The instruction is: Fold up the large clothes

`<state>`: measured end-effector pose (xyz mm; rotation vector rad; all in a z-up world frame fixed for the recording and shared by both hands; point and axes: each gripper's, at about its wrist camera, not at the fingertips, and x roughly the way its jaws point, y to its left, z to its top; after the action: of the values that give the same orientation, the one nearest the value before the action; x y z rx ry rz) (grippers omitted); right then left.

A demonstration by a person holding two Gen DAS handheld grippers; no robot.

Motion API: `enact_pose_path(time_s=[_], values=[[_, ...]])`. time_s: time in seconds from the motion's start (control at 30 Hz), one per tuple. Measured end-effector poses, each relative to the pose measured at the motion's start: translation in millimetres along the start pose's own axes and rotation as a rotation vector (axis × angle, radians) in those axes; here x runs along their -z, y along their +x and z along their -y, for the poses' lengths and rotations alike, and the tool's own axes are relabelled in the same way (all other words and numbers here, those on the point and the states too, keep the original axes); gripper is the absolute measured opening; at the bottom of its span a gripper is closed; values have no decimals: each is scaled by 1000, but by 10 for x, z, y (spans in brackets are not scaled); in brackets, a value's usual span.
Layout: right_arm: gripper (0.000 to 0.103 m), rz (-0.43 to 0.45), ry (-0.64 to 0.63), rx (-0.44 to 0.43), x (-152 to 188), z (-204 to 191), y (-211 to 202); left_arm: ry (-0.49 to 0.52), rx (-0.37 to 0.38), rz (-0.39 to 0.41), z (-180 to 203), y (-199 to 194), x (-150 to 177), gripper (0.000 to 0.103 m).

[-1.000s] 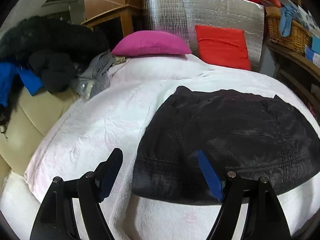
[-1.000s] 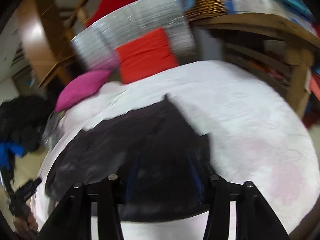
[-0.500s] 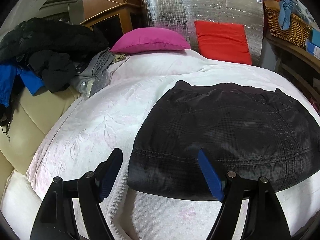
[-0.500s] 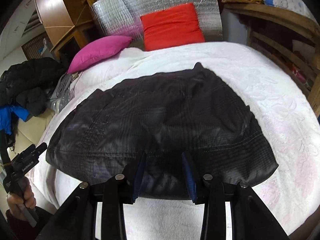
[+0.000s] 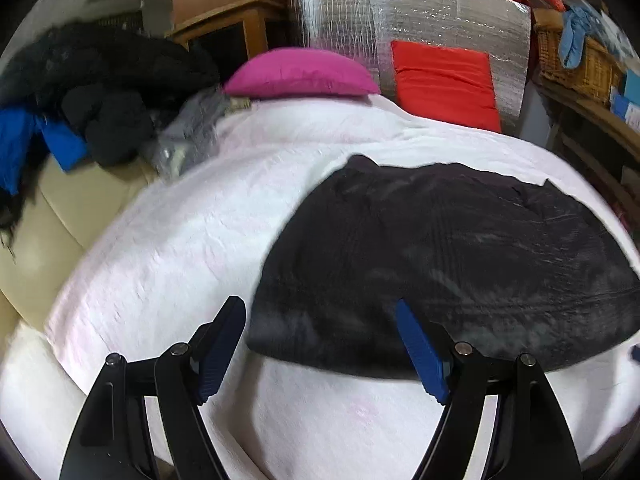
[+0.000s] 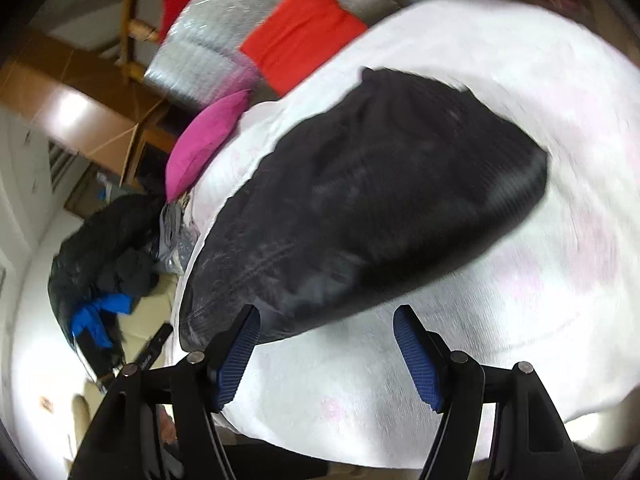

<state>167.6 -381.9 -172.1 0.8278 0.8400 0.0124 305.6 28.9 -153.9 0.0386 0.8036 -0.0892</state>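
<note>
Beyond both tools' spread, empty jaws, right opening, folded black garment (image 5: 440,256) lies before pink cushion (image 5: 300,72).

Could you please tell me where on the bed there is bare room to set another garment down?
The white cover lies bare between the folded black garment and the clothes pile at the left edge, and again along the near edge below the garment. It is crowded toward the pink cushion and red cushion.
</note>
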Motion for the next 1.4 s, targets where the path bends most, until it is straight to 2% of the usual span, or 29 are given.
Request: enact_pose_path(time_s=[0.1,0.2,0.27,0.33,0.47,0.6,0.67,0.73,0.8,0.87,0.93,1.0,1.1,1.23,1.3,1.37,1.4], values=[[73,2,79,-19,-18,112,42,-81,90,-71,-77,28,103,79],[73,17,175,-27,-46,258,95,-168,182,-181,-124,194,180,80],[73,26,238,-30,-70,355,145,-225,217,-239,-154,317,181,80],[73,31,305,-39,-98,455,203,-283,235,-266,-196,417,165,80],[73,100,393,-38,-204,557,284,-446,288,-314,-358,626,143,80],[74,131,463,-51,-240,669,361,-573,308,-304,-517,755,138,80],[69,155,445,-35,-255,660,356,-587,314,-285,-544,770,116,71],[53,180,387,4,-291,565,330,-555,316,-264,-514,745,79,57],[43,225,286,49,-320,402,274,-521,320,-228,-473,671,48,45],[39,285,188,67,-332,201,183,-493,330,-184,-462,591,16,40],[38,302,161,72,-327,150,149,-491,340,-200,-476,613,40,40],[38,251,214,99,-310,279,252,-513,348,-253,-514,728,104,40],[39,183,317,84,-291,528,375,-487,335,-268,-520,797,99,44],[54,154,361,20,-311,568,271,-504,336,-294,-547,756,88,54],[56,147,372,0,-290,609,172,-525,342,-305,-623,683,110,57],[59,176,351,23,-291,610,-16,-522,327,-290,-673,571,112,62],[67,210,341,46,-288,612,-132,-520,317,-280,-688,513,93,65]])
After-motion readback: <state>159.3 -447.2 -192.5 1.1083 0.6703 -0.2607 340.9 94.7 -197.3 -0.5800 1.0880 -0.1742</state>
